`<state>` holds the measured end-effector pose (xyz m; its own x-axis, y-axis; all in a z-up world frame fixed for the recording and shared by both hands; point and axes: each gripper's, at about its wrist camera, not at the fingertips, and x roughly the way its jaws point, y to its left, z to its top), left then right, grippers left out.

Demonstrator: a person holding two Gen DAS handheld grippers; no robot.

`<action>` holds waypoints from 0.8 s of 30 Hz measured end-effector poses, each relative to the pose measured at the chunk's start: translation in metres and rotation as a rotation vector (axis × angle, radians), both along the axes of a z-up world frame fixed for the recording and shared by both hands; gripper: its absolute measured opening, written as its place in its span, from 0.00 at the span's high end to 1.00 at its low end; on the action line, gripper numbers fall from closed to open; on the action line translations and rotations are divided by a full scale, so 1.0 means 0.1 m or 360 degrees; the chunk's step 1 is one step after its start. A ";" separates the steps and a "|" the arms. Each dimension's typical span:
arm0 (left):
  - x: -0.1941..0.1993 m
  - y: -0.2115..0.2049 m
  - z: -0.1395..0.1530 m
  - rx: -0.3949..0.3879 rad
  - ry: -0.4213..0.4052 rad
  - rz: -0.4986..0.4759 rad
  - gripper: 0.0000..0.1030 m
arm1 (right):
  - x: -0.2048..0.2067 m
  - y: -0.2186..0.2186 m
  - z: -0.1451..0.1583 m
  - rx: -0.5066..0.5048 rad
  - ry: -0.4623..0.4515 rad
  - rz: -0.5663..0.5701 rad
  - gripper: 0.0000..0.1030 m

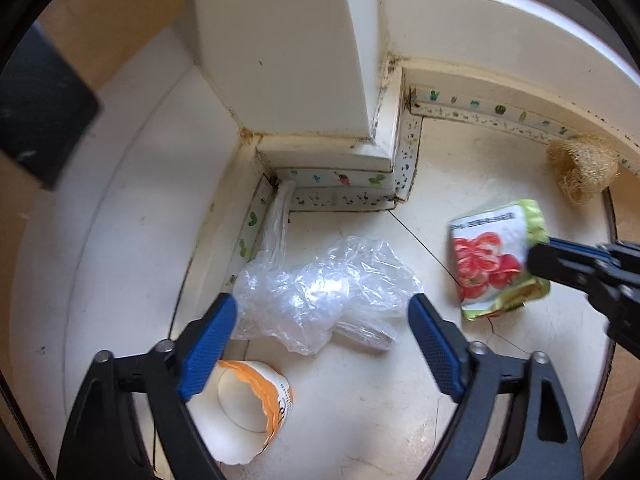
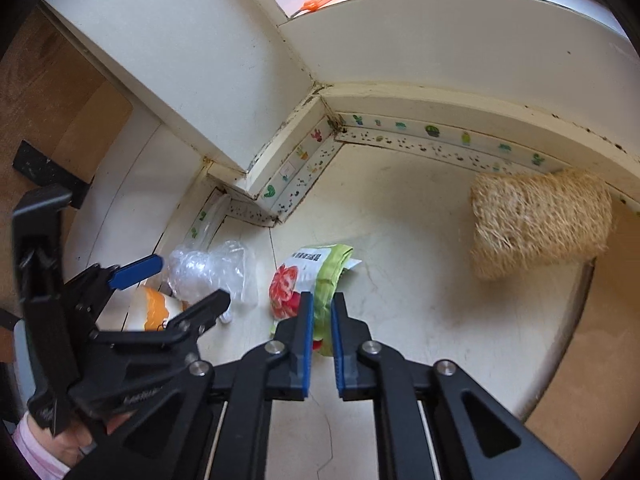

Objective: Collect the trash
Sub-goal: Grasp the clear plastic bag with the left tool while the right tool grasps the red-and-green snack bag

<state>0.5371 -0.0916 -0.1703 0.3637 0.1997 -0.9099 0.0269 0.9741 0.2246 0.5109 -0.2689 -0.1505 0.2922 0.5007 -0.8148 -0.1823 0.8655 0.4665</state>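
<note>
Cream tabletop (image 1: 360, 420) filled the lower half of both views, boxed in at the top by a stepped white wall corner trimmed with cactus-print tape (image 1: 340, 179); bare surface stayed open toward the bottom and lower right of each frame. In the left wrist view, the left tongs (image 1: 324, 344) stood apart, their blue pads flanking the near edge of a crumpled clear plastic bag (image 1: 320, 288) at frame centre, not pressing it. A torn paper cup (image 1: 248, 404) with an orange rim lay at lower left, just under the left pad. In the right wrist view, the right tongs (image 2: 321, 312) were clamped on the near end of a green snack packet (image 2: 316, 268) printed with red fruit, lying at centre just right of the bag. A straw-coloured loofah (image 2: 540, 220) sat against the wall at right, well apart.
</note>
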 end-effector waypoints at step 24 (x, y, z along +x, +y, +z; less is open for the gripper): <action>-0.69 -0.43 0.61 -0.0230 -0.0054 -0.0153 0.76 | -1.01 -0.53 0.61 0.0132 -0.0123 -0.0190 0.97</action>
